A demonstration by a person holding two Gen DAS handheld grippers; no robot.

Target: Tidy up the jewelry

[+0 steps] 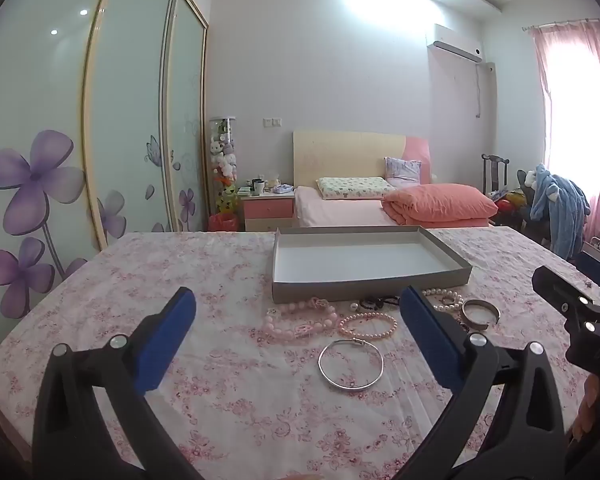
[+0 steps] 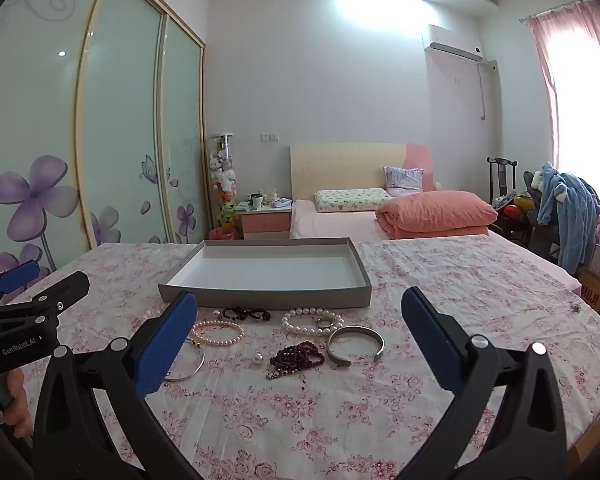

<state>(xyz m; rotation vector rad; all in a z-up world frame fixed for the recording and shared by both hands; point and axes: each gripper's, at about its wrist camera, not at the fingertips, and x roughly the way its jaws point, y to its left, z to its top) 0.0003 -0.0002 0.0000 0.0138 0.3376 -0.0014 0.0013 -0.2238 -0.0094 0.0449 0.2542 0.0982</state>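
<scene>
Jewelry lies scattered on a floral tablecloth (image 2: 440, 288), all of it just ahead of the two grippers and on their side of a shallow grey tray (image 2: 260, 294) with a white floor. The left gripper (image 1: 300, 316) hovers above the cloth with its blue-padded fingers (image 1: 168, 344) spread wide and nothing between them. Between its fingertips and slightly nearer than them rests a thin silver bangle (image 1: 351, 364); just beyond that lie a pink pearl bracelet (image 1: 367, 325) and, to its left, a chunky pink bead strand (image 1: 300, 320). Off its right finger sits a wide silver cuff (image 1: 480, 314), and the right gripper's black body shows at that edge of the view. The right gripper (image 2: 300, 316) is likewise held over the table, jaws wide apart and empty. Straight ahead between its fingers are a dark red bead bracelet (image 2: 298, 356), a loose pearl (image 2: 257, 358) just left of it, the silver cuff (image 2: 354, 345) to the right, and a white pearl bracelet (image 2: 312, 322) with a small ring (image 2: 323, 323) lying on it. Farther forward, near the tray's front wall, lies a black bead bracelet (image 2: 246, 314). The pink pearl bracelet (image 2: 218, 333) sits just past this gripper's left fingertip, which partly hides the silver bangle (image 2: 190, 364).
</scene>
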